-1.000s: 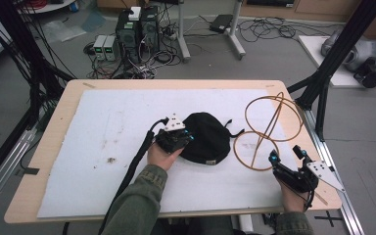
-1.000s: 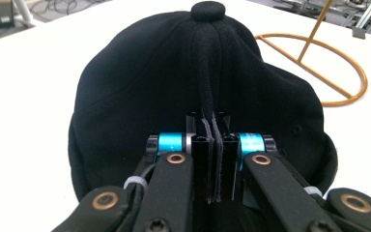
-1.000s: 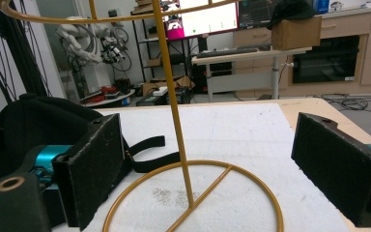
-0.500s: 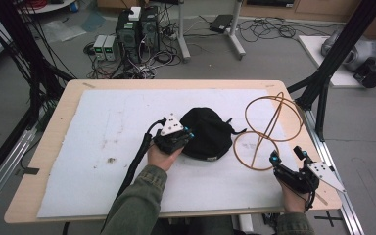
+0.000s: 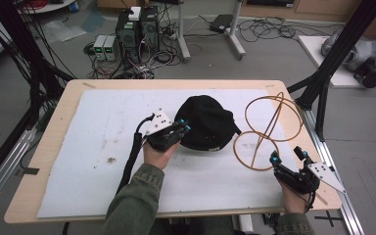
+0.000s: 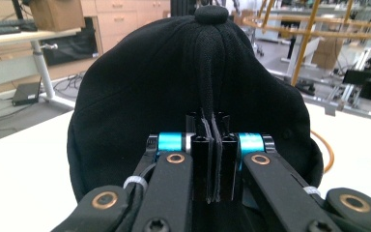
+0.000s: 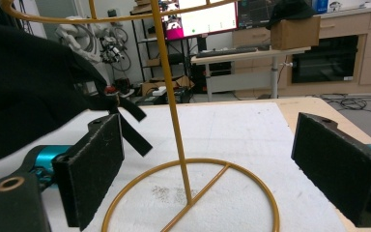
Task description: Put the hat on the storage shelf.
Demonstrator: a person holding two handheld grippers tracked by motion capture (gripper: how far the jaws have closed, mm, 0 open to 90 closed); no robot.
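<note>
Pinching a fold of the black cap (image 5: 204, 122) mid-table, left gripper (image 5: 181, 130) is clamped on its fabric; looks like the pick-up step. Cap sits slightly farther forward than a second ago. Next: hang it on the gold wire stand (image 5: 267, 132). Right gripper (image 5: 288, 156) waits, jaws apart, empty.

I see dim, even overhead light and soft shadows on the white foam-covered tabletop (image 5: 103, 127); the high view looks grainy, backgrounds slightly blurred.
</note>
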